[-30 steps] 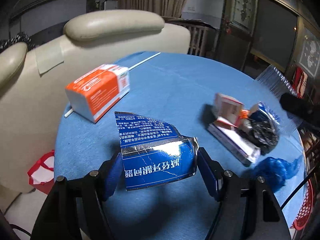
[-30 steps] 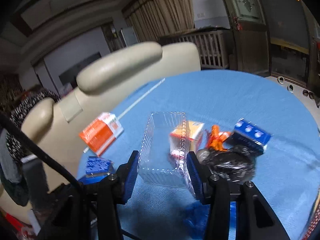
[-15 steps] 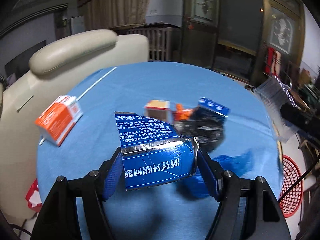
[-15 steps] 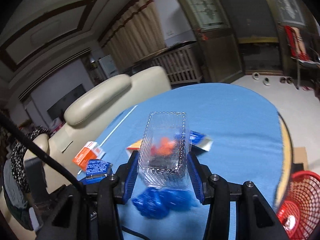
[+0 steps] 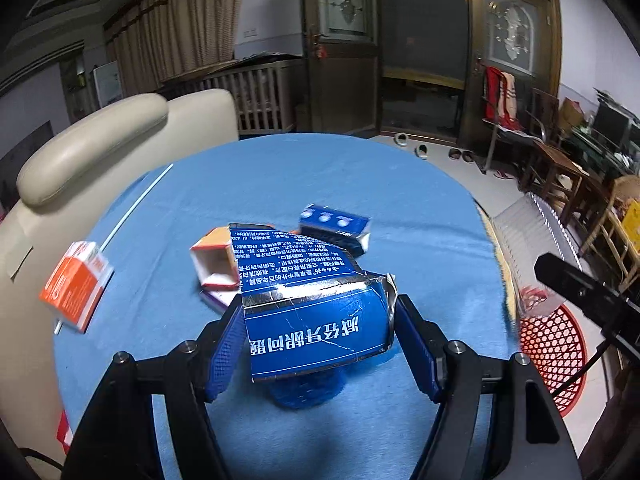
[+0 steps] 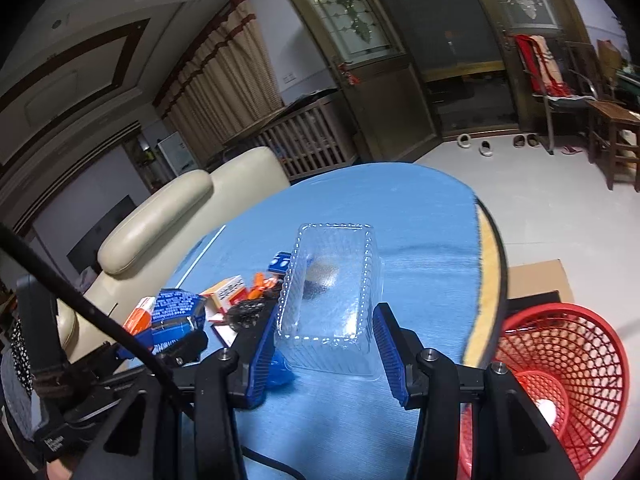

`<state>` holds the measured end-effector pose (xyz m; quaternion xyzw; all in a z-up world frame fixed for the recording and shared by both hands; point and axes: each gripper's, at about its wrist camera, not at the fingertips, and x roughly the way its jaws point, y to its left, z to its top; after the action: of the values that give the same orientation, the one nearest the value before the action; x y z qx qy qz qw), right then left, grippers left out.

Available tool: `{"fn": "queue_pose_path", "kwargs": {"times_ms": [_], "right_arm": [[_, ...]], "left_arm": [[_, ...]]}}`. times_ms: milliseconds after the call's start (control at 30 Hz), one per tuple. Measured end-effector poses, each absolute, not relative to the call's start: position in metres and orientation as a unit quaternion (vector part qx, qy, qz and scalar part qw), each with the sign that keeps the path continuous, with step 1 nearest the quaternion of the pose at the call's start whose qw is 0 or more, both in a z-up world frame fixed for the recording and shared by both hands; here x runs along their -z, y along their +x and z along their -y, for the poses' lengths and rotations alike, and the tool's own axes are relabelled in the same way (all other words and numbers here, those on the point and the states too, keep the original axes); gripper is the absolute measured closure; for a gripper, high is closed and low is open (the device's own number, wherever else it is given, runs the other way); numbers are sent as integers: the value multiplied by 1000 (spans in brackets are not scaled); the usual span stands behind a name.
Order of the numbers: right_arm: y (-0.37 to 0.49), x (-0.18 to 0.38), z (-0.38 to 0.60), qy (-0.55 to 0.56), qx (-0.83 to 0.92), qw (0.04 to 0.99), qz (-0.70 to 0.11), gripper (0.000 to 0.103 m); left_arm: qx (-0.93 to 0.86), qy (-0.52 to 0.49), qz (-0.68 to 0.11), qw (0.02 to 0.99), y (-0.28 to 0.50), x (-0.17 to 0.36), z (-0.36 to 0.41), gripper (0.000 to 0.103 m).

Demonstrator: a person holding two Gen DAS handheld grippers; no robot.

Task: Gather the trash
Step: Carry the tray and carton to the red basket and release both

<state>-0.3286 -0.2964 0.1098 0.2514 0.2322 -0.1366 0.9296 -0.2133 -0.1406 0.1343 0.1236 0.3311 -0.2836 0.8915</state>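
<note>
My left gripper (image 5: pixel 318 346) is shut on a torn blue carton (image 5: pixel 308 300) with white print, held above the blue table (image 5: pixel 280 184). My right gripper (image 6: pixel 326 354) is shut on a clear plastic clamshell box (image 6: pixel 330 280), held above the table near its right edge. A red mesh basket (image 6: pixel 556 372) stands on the floor right of the table; it also shows in the left wrist view (image 5: pixel 554 352). The right gripper with the clear box (image 5: pixel 524 248) shows above the basket there. More trash lies on the table: an orange-and-white box (image 5: pixel 74 284), an open small box (image 5: pixel 214 258), a blue box (image 5: pixel 334 226).
A cream sofa (image 5: pixel 88 152) stands behind the table's left side. A blue crumpled bag (image 5: pixel 304 390) lies under the left gripper. A black bag (image 6: pixel 248 314) and orange scraps (image 6: pixel 260 282) lie mid-table. Wooden chairs (image 6: pixel 612 128) stand at the far right. A cardboard sheet (image 6: pixel 536 276) lies on the floor.
Both grippers have swung to the right with their loads. The red basket has come into fuller view beside the table, and the right gripper is now near it.
</note>
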Motion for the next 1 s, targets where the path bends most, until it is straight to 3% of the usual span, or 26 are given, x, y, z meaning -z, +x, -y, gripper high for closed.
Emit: {"fn": "queue_pose_path", "kwargs": {"times_ms": [1000], "right_arm": [[-463, -84, 387, 301, 308, 873, -229, 52]], "left_arm": [[402, 148, -289, 856, -267, -157, 231, 30]]}}
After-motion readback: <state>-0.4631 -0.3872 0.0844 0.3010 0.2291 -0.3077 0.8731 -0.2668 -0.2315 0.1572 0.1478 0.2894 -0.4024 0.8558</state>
